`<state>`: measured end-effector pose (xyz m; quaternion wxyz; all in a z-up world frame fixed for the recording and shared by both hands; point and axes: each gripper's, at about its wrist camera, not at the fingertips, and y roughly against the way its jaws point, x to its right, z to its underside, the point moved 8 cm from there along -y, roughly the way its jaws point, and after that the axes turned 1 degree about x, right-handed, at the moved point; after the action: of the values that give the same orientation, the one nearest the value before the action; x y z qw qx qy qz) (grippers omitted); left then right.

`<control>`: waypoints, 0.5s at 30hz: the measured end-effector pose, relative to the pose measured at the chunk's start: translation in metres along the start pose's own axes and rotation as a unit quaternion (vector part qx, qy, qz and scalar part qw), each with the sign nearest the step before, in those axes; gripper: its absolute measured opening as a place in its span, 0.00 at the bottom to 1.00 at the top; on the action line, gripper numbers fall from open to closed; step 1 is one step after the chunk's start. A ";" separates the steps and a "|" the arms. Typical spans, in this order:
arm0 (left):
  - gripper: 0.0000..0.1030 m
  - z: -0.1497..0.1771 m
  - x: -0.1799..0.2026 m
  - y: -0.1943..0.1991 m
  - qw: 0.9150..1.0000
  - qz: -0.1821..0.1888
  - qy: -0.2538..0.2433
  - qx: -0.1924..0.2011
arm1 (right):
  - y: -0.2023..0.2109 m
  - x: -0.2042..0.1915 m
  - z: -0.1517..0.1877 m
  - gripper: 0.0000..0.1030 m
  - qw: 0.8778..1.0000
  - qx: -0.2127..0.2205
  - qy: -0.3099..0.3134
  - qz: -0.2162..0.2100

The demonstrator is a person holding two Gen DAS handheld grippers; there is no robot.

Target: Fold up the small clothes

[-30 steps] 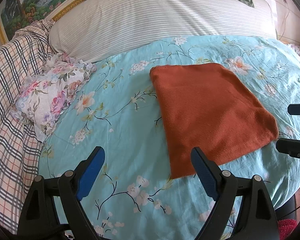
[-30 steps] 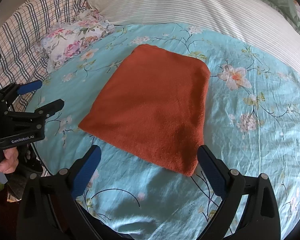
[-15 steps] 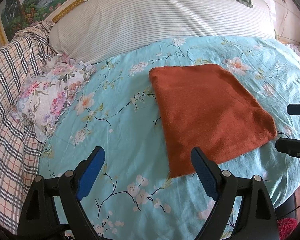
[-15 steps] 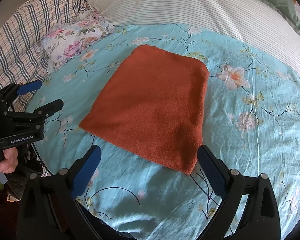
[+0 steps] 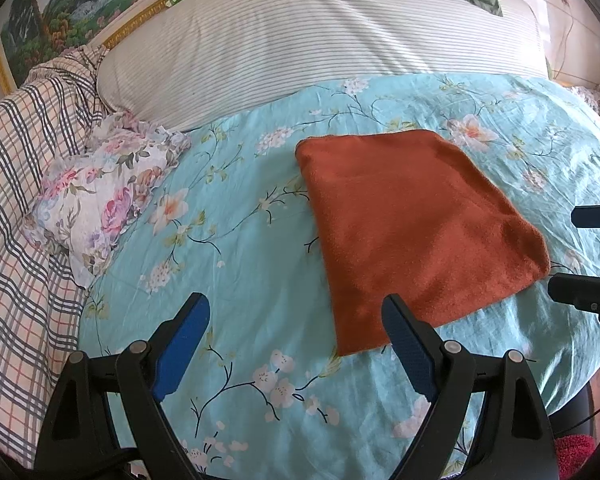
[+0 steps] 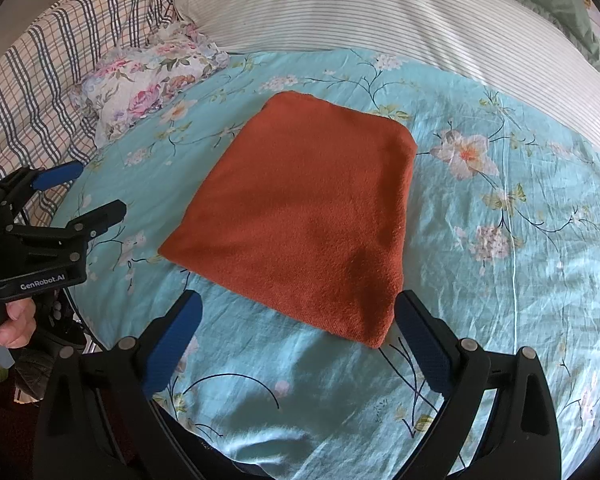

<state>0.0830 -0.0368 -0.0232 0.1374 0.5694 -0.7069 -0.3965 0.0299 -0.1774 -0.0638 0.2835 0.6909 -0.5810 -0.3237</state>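
A folded rust cloth lies flat on the floral sheet, with a flowered pillow off to its left. The left gripper, marked "GenRobot.AI", and the right gripper hover near the cloth's front edge, fingers spread wide, holding nothing.

bright daylight, sharp focus, strong fisheye bending at edges
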 end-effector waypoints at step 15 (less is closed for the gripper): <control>0.86 -0.004 0.000 -0.002 1.000 -0.003 0.000 0.006 | 0.001 0.003 -0.007 0.94 1.000 0.005 -0.009 0.006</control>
<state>0.0873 -0.0381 -0.0225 0.1326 0.5725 -0.7073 -0.3930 0.0349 -0.1807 -0.0595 0.2765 0.6860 -0.5893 -0.3252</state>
